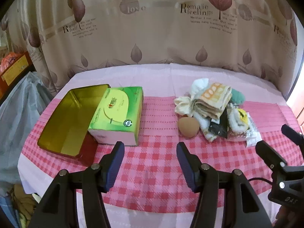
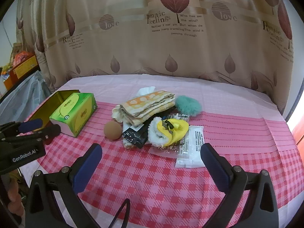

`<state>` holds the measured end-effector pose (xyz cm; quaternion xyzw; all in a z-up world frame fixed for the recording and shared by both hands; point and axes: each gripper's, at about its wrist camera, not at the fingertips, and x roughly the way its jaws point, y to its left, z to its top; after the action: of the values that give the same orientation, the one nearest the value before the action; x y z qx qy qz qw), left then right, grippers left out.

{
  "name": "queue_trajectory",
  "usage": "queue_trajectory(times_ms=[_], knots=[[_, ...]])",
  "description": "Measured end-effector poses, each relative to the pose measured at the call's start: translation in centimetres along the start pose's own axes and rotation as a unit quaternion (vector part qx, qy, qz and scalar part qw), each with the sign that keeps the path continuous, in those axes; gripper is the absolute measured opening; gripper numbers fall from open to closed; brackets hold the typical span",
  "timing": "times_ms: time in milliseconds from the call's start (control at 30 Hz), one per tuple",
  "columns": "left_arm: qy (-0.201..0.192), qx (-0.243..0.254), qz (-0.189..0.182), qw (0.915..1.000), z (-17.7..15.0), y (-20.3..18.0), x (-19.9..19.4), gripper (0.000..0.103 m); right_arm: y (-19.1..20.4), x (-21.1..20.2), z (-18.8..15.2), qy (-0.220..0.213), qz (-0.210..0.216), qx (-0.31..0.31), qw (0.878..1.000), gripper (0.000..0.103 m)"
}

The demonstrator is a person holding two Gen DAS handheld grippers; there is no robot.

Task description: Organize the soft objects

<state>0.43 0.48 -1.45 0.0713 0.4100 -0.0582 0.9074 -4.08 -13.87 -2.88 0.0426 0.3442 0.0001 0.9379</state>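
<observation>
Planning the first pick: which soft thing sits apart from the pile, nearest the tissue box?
The tan sponge ball. It lies on the cloth at the pile's left edge, toward the tissue box; the rest are heaped together.

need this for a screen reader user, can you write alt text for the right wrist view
The open right tool hovers over a pink checked tablecloth, facing a pile of soft items: a folded orange towel, a teal puff and a tan sponge ball. At left, a green tissue box leans in a gold tin.

Black grippers (image 1: 150, 152), blue pads (image 2: 87, 166), silver screws
</observation>
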Motion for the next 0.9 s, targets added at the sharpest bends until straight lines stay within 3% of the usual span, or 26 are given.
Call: queue_trajectory(times_ms=[900], knots=[[0.013,-0.013,0.016,0.9997,-0.21,0.54,0.38,0.058,0.15,-0.14,0.04,-0.001,0.005,-0.003,1.0,0.103]])
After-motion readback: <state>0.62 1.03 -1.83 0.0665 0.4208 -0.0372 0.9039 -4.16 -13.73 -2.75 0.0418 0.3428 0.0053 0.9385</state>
